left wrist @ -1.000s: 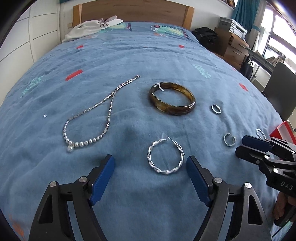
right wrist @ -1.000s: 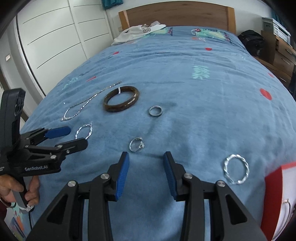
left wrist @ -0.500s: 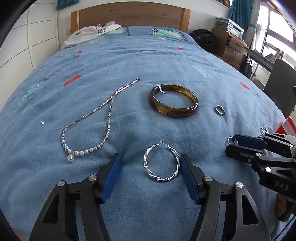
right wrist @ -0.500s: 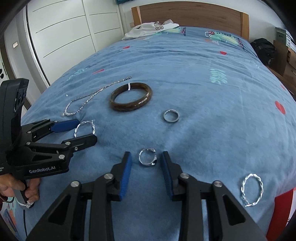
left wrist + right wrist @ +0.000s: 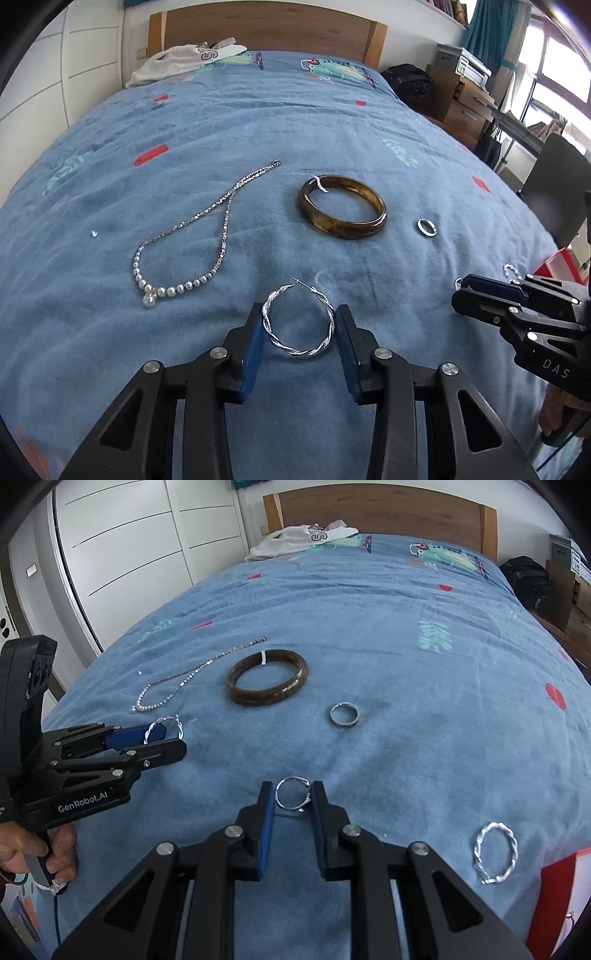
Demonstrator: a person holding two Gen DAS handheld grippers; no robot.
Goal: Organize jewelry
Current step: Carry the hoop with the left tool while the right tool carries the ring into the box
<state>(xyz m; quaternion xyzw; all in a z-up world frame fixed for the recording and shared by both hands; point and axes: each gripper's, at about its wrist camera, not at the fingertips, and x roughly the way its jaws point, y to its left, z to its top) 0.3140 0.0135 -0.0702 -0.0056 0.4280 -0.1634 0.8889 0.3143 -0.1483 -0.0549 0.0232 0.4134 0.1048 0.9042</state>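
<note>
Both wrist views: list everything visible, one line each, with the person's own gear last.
Bedspread: one, blue, covers the bed.
Pearl necklace: one, silver-white, left.
Bangle: one, brown, centre.
Band ring: one, silver, right of the bangle.
Twisted hoop earrings: two, silver; one between the left gripper's pads, one near the red box.
Open ring: one, silver, in the right gripper.
Red box: one, bed's right edge.
Garment: one, white, by the headboard.
Left gripper: black with blue pads, closing.
Right gripper: same, shut on the open ring.
</note>
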